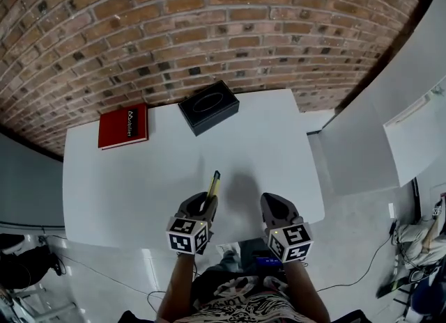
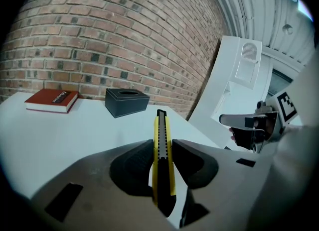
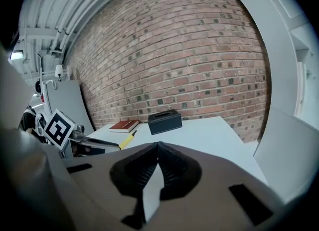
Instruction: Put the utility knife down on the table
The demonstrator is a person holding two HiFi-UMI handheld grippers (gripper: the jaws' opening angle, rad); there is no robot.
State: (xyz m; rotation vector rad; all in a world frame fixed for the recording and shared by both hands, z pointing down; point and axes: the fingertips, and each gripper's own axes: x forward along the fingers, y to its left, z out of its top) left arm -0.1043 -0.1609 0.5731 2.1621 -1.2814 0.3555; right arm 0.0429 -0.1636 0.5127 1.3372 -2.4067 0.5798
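A yellow and black utility knife (image 2: pixel 162 160) is clamped between the jaws of my left gripper (image 2: pixel 162 153), its tip pointing away over the white table (image 2: pixel 60 140). In the head view the utility knife (image 1: pixel 213 184) sticks out forward from the left gripper (image 1: pixel 201 207), just over the table's (image 1: pixel 139 189) near edge. My right gripper (image 1: pixel 273 207) is beside it to the right, and in its own view the right gripper (image 3: pixel 156 151) has its jaws pressed together with nothing between them. The right gripper view also shows the utility knife (image 3: pixel 126 140) at the left.
A black tissue box (image 1: pixel 208 107) stands at the back of the table, and a red book (image 1: pixel 123 126) lies at the back left. A brick wall (image 1: pixel 209 22) rises behind. A white panel (image 1: pixel 362 134) stands to the table's right.
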